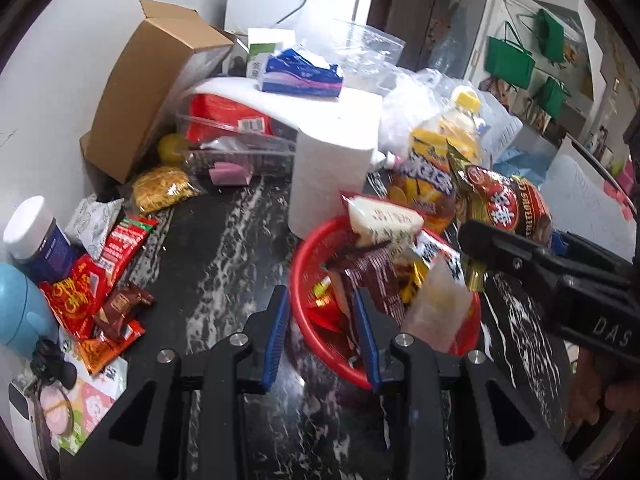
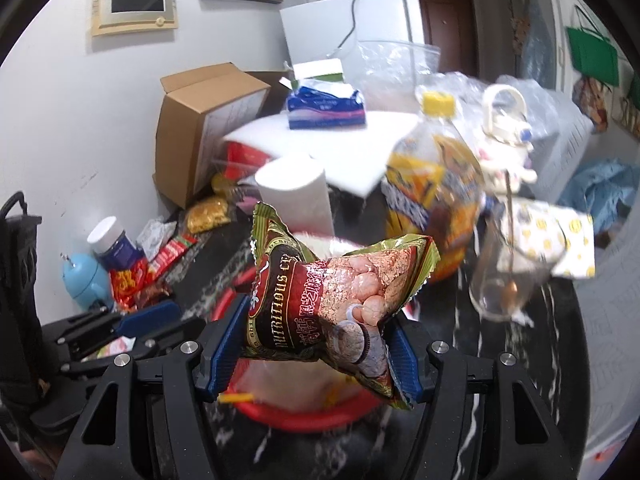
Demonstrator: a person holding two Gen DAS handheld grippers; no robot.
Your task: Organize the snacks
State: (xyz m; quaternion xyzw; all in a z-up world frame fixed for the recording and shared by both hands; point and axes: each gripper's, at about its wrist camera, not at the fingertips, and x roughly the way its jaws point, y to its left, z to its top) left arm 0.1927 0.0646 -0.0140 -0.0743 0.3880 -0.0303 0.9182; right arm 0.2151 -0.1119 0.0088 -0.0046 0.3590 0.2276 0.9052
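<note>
A red basket [image 1: 298, 268] on the black marble counter holds several snack packets. Just in front of its near rim is my left gripper [image 1: 320, 296], its blue pads drawn close with nothing between them. My right gripper [image 2: 316, 320] is shut on a brown and gold snack bag [image 2: 320, 296] and holds it above the red basket [image 2: 312, 416]. The left wrist view shows that snack bag [image 1: 508, 208] at the right, with the right gripper [image 1: 520, 236] over the basket's far side. Loose snack packets [image 1: 104, 280] lie at the counter's left.
A paper towel roll [image 1: 332, 168] and a yellow-capped bottle [image 1: 444, 148] stand behind the basket. A cardboard box [image 1: 140, 88], a white-lidded jar [image 1: 36, 236] and a blue cup [image 1: 20, 312] crowd the left. A glass cup [image 2: 508, 276] stands to the right.
</note>
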